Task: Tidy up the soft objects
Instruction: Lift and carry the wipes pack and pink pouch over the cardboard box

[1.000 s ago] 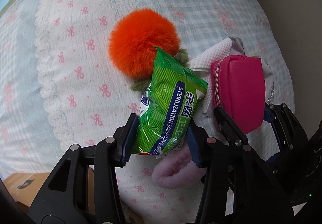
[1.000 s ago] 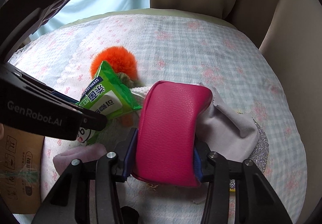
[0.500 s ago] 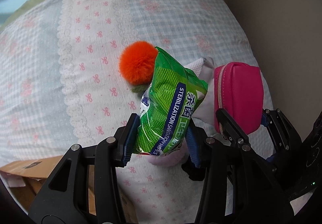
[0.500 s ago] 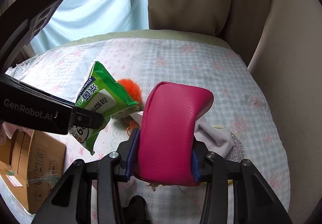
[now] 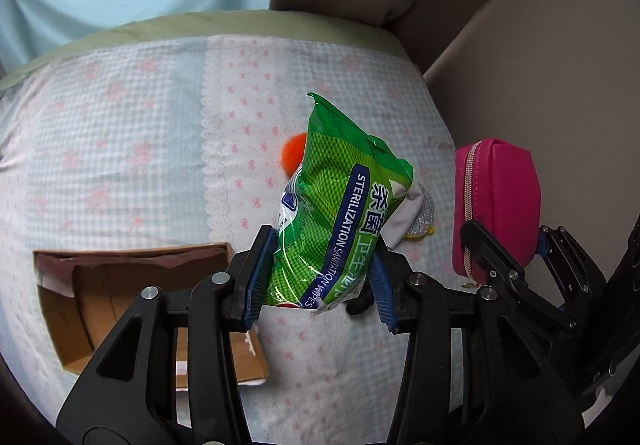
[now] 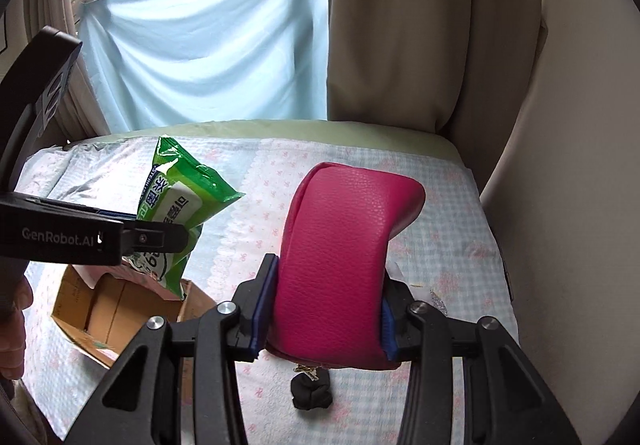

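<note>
L wrist view: left gripper clamped on green wipes pack, centre frame, held above the bedspread. Cardboard box lower left, open. Orange pom-pom and grey cloth part hidden behind the pack.

Risk: slick film, grip low on the pack; may slip or flop short of the box.

R wrist view: right gripper clamped on pink pouch, centre frame. Only here: black knot dangling under the pouch, window upper left; could snag on the box rim.
</note>
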`<state>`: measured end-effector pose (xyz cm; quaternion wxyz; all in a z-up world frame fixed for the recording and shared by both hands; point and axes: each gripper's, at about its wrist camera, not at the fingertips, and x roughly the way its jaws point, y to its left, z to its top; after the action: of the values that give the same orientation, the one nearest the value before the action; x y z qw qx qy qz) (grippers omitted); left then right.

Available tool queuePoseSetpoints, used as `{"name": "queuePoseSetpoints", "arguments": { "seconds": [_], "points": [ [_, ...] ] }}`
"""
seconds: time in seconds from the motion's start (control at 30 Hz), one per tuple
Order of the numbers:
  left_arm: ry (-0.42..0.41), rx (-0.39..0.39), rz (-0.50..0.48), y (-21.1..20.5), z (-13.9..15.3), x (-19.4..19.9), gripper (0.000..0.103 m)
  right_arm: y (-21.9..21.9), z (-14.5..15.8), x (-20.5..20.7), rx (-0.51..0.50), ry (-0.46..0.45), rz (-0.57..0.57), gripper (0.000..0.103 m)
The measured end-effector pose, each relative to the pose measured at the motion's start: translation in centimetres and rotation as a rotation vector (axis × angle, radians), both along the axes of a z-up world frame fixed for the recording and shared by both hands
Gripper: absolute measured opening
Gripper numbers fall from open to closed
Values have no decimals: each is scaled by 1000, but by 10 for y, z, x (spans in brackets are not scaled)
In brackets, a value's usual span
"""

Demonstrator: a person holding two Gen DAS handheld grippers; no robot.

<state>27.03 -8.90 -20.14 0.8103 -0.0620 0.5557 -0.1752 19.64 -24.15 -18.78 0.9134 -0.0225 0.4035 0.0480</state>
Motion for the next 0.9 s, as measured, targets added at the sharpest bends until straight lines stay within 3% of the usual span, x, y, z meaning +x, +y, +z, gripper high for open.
{"name": "queuePoseSetpoints", "arguments": {
  "seconds": [0.2, 0.43, 0.63, 0.9],
  "points": [
    [-44, 13, 109, 67, 38, -36, 41, 52, 36, -19, 21, 11, 93, 40],
    [-52, 60, 176, 151, 43, -66, 41, 128, 39, -32, 58, 60, 172, 40],
    [-9, 91, 167, 216, 20, -66, 41, 195, 14, -39, 81, 157, 172, 40],
    [128, 169, 57, 268, -57, -50, 41, 250, -44, -22, 102, 309, 83, 40]
  ]
}}
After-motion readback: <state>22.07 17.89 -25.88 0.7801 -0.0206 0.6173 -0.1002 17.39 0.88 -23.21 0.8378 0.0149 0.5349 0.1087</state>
